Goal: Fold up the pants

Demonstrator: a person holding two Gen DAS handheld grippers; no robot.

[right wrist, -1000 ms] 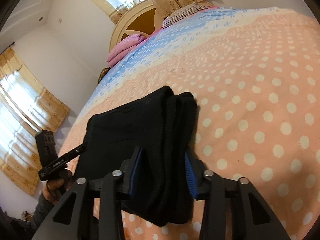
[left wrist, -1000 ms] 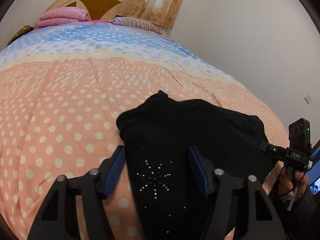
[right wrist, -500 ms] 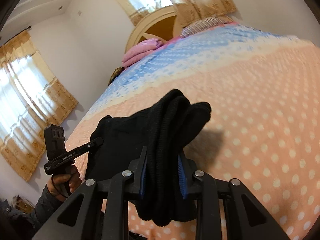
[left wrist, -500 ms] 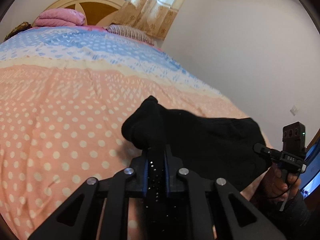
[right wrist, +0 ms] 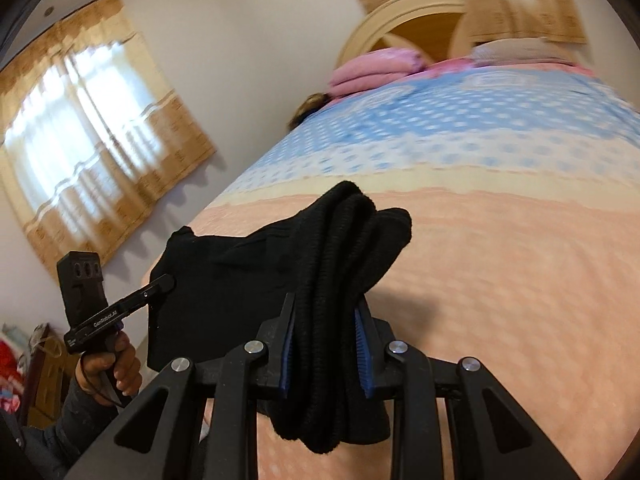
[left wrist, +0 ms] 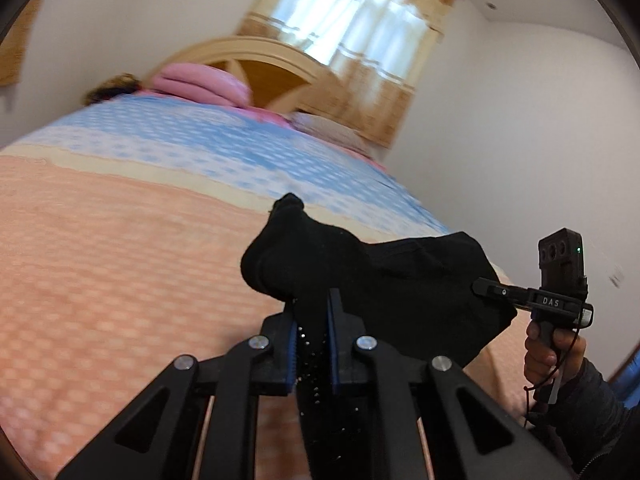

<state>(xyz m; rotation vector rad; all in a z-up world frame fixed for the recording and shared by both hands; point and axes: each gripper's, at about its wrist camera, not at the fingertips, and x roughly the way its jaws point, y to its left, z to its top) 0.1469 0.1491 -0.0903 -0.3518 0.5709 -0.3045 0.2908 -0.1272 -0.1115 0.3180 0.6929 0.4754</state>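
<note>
The pants [left wrist: 400, 280] are black, of a soft knit fabric, and are folded into a thick multi-layer bundle that hangs in the air between the two grippers, above the peach, dotted part of the bedspread [left wrist: 120, 272]. The left gripper [left wrist: 312, 332] has its blue-padded fingers [left wrist: 291, 354] pressed almost together, pinching a thin part of the fabric; small shiny studs are visible on the cloth between the pads. Beyond the fingertips the fabric bunches into a rounded lump with a small peak at the top. In the right wrist view, the right gripper [right wrist: 325, 332] clamps a thicker roll of the pants [right wrist: 344, 256]; its fingers [right wrist: 362, 350] stand further apart because several ribbed layers fill the gap. The jaws of the right gripper have just been closing, with the cloth between them. The ribbed edges run in parallel ridges over the fingertips, and a loose end droops below the jaws. The span of fabric between the two grip points sags slightly and casts a shadow on the bedspread [right wrist: 520, 280]. A person's hand [right wrist: 120, 364] holds the handle of the left gripper in the right wrist view, and the other hand [left wrist: 554, 354] holds the right gripper in the left wrist view. A pink folded blanket [left wrist: 200, 84] lies at the far end of the bed, in front of the headboard [left wrist: 272, 64]
</note>
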